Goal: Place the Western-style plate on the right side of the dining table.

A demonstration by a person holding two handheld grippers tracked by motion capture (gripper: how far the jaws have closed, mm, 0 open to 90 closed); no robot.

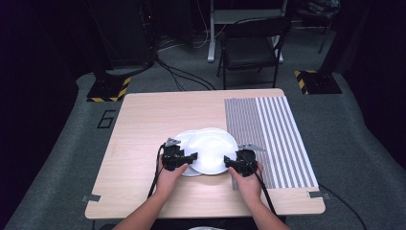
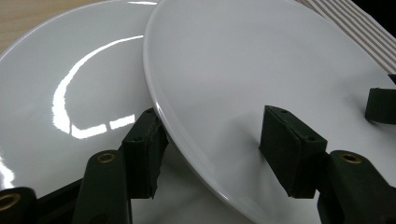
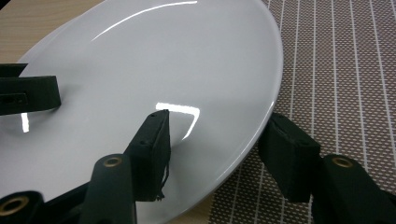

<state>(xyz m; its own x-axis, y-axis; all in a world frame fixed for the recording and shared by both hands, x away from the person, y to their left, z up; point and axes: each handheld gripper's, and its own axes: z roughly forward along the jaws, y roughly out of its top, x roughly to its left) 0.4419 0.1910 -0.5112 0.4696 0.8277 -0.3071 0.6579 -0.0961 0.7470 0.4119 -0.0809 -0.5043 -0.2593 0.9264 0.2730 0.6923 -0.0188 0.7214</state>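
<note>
High view: left gripper (image 1: pixel 191 157) and right gripper (image 1: pixel 230 163) straddle the upper plate's (image 1: pixel 209 149) rim, jaws apart; lower plate (image 1: pixel 183 139) beneath. Unclamped, lift likely pending.

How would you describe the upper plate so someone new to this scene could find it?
Start at the wooden table and its striped mat on the right. Just left of the mat lie two white plates; the upper plate overlaps the lower plate. It is the one both grippers straddle, left gripper and right gripper.

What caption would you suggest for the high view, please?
Two hand-held tongs, left and right, straddle opposite rims of the upper white plate.
</note>
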